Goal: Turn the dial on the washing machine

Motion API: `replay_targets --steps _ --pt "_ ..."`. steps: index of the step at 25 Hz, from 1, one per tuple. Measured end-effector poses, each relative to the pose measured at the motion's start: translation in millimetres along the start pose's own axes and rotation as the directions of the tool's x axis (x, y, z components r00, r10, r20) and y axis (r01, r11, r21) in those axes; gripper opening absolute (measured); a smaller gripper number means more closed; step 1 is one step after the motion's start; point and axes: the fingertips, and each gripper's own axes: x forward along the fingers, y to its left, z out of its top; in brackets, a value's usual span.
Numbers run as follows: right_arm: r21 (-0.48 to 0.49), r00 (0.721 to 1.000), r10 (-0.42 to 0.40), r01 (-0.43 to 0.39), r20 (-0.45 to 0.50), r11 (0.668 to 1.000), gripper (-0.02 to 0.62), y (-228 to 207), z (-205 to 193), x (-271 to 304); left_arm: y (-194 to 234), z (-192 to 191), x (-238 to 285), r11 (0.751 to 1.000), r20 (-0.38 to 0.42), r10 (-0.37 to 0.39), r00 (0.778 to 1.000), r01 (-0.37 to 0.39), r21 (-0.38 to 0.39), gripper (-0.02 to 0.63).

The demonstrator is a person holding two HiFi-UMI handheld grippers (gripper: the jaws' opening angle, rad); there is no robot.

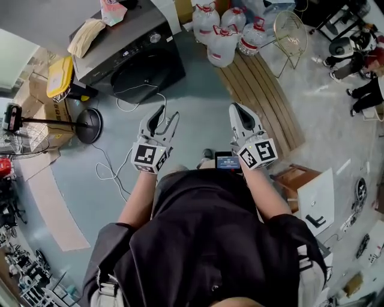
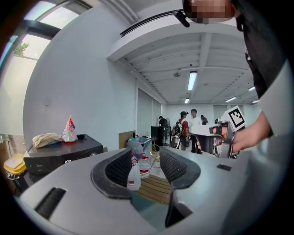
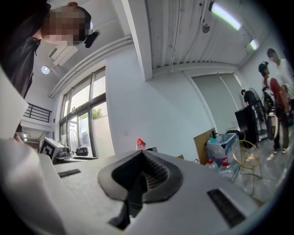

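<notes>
The dark grey washing machine (image 1: 123, 51) stands on the floor at the upper left of the head view, its round silver dial (image 1: 155, 38) on the front panel above the round door (image 1: 147, 75). Both grippers are held in the air in front of the person, well short of the machine. My left gripper (image 1: 168, 113) is open, and nothing is between its jaws; in the left gripper view (image 2: 145, 160) the machine (image 2: 62, 153) lies off to the left. My right gripper (image 1: 236, 108) is shut and holds nothing, its pads meeting in the right gripper view (image 3: 143, 160).
A beige cloth (image 1: 86, 36) and a red-white bag (image 1: 112, 9) lie on the machine's top. Several water jugs (image 1: 223, 30) stand by a wooden pallet (image 1: 258, 96) and a wire basket (image 1: 290, 33). A fan base (image 1: 89, 125) and a cable (image 1: 114, 168) are on the floor at left. People (image 2: 193, 121) stand far off.
</notes>
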Motion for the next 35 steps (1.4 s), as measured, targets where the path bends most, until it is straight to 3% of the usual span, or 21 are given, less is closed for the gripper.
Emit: replay_targets --steps 5,10,17,22,30,35 --pt "-0.011 0.999 -0.024 0.024 0.031 1.000 0.000 -40 14 6 -6 5 29 1.000 0.005 -0.009 1.000 0.009 -0.010 0.181" --pt "-0.015 0.999 -0.032 0.033 0.025 0.999 0.000 -54 11 22 19 2 54 0.998 0.017 -0.004 1.000 0.005 -0.061 0.181" --pt "-0.010 0.992 -0.125 0.125 -0.017 0.992 0.001 -114 4 39 28 5 111 0.997 0.027 -0.038 0.999 0.040 -0.064 0.181" --pt "-0.037 0.992 -0.120 0.119 -0.025 0.992 0.000 -143 23 84 63 3 159 0.992 0.006 -0.011 1.000 0.012 -0.125 0.181" --pt "-0.074 0.996 -0.086 0.083 -0.038 0.994 0.000 -183 51 181 118 21 240 0.986 0.013 -0.029 1.000 0.030 -0.162 0.190" --pt "-0.082 0.997 -0.054 0.049 -0.059 0.995 0.000 -195 60 249 169 17 270 0.980 0.009 0.017 1.000 -0.015 -0.196 0.195"
